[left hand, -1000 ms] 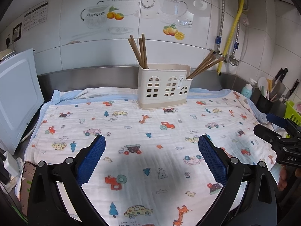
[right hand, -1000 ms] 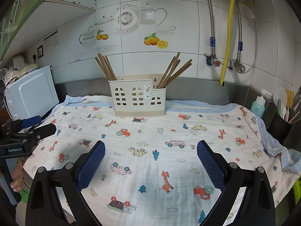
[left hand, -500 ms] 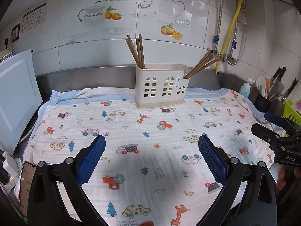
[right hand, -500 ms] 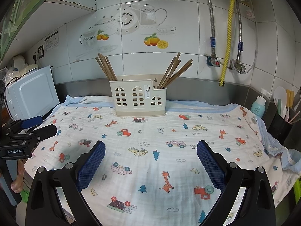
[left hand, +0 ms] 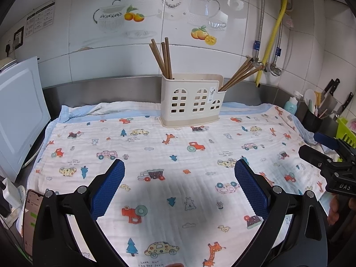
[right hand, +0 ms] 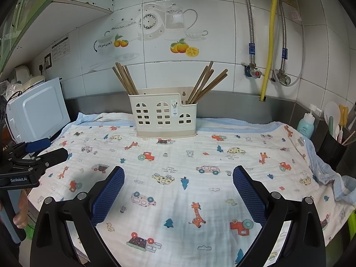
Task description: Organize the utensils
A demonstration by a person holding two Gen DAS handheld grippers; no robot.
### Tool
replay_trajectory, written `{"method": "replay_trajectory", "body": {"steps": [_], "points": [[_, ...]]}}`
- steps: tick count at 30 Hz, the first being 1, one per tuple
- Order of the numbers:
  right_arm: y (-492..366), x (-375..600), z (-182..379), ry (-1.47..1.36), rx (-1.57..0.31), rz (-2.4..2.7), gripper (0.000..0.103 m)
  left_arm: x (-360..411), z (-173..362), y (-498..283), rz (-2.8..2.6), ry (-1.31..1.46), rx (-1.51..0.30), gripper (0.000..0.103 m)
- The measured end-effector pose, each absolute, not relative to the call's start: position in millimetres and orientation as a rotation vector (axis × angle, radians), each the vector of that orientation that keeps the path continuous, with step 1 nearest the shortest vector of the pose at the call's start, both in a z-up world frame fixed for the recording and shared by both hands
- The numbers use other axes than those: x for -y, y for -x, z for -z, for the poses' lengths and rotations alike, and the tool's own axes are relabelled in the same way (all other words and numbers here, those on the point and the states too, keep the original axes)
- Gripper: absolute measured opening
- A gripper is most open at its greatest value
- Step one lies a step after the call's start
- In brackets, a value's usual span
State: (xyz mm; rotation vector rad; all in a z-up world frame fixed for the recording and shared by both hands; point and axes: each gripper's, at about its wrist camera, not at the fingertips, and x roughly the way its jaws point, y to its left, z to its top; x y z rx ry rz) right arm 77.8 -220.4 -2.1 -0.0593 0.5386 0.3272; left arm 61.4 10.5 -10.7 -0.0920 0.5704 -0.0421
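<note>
Chopsticks stand in the cream holder at the far edge of the tabletop, one bunch at its left end and one leaning out at its right end (long axes nearly upright). Both my left gripper and right gripper hover wide and hold nothing; the holder lies straight ahead of both, well apart.

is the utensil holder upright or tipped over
Upright: the cream utensil holder stands flat on the printed cloth, chopsticks leaning out of its top.
</note>
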Motion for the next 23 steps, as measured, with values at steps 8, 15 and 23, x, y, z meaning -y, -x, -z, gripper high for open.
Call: {"method": "replay_trajectory", "body": {"steps": [8, 15, 23], "points": [[-78.9, 220.6, 3.1, 0.056, -0.541, -0.326, 0.095, -9.3, 11.0, -62.5, 0.04, 0.09, -0.572, 0.098], [-78.9, 219.8, 3.8, 0.056, -0.542, -0.327, 0.095, -8.8, 11.6, -62.6, 0.032, 0.083, -0.573, 0.098], [-80.3, 220.1, 6.0, 0.057, -0.546, -0.326, 0.095, -10.1, 12.9, -62.7, 0.03, 0.097, -0.58, 0.098]]}}
